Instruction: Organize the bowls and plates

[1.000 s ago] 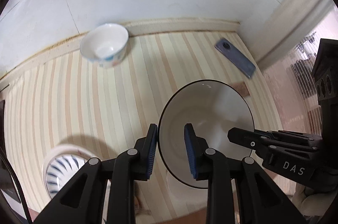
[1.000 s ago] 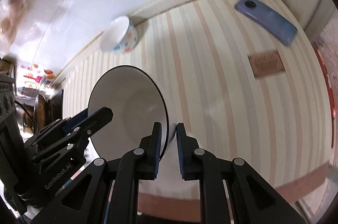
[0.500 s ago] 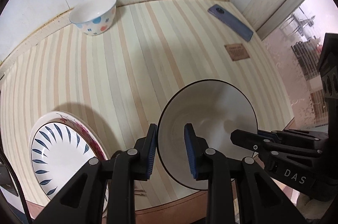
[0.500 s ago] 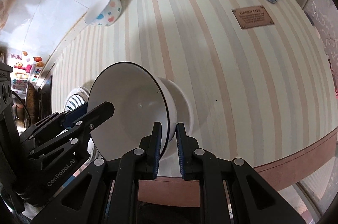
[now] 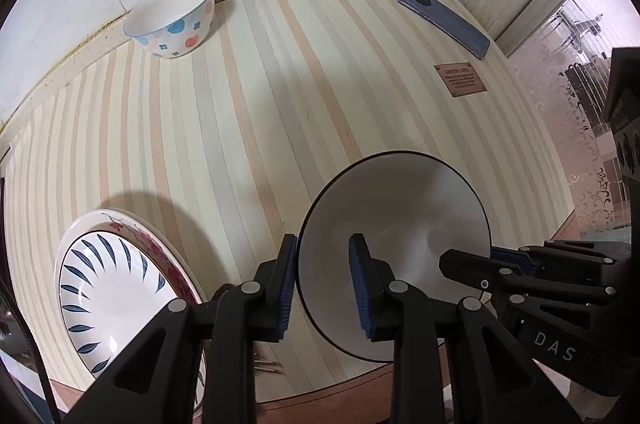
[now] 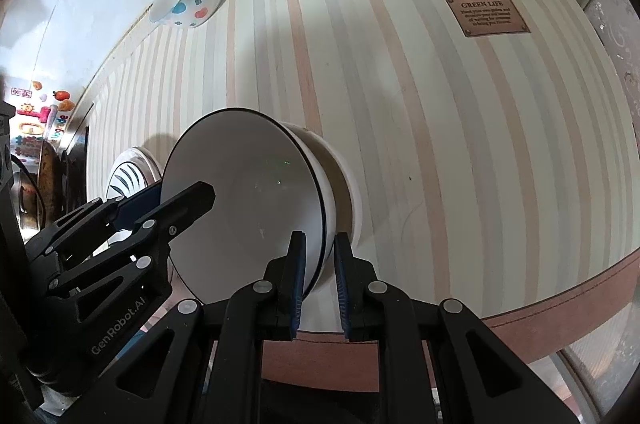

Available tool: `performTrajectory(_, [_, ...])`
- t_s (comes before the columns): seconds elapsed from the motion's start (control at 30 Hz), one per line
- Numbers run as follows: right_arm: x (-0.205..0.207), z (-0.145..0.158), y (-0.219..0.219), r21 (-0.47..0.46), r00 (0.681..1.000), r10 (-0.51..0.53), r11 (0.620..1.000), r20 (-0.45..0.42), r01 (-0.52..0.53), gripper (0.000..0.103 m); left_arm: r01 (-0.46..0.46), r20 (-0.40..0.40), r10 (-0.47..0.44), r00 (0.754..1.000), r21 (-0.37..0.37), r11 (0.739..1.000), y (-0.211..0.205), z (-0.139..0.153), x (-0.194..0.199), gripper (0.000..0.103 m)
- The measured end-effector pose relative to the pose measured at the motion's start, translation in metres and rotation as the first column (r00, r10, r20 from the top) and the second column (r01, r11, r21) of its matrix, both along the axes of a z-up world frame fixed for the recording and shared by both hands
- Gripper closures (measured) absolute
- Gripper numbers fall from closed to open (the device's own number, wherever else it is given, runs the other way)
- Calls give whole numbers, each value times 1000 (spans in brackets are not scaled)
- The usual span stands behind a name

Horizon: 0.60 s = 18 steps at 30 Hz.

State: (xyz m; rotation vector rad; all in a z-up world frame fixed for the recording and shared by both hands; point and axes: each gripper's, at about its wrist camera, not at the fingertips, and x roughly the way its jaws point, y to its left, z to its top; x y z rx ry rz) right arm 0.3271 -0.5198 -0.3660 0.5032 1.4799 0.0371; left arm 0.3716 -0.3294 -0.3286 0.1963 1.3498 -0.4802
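Right wrist: fingers [image 6: 298, 264] astride bowl [image 6: 240, 200]

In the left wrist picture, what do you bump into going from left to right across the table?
Plate with blue leaves → dotted bowl → black-rimmed bowl, held at its rim by both the left gripper and the right gripper → brown label, with the blue phone beyond it.
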Motion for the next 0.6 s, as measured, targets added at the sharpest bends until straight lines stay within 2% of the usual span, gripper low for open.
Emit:
performTrajectory(0.37, [9, 3, 3, -32, 999, 50, 998, -19, -50, 84, -6, -30, 6, 1000, 12, 1000, 0, -9, 1, 80])
performTrajectory(0.53, [12, 7, -6, -7, 998, 48, 999, -35, -49, 81, -16, -39, 15, 999, -24, 1000, 4, -1, 1, 80])
performTrajectory(0.6, [15, 15, -14, 16, 999, 35, 999, -25, -35, 81, -25, -31, 23, 999, -53, 998, 7, 11, 4, 80])
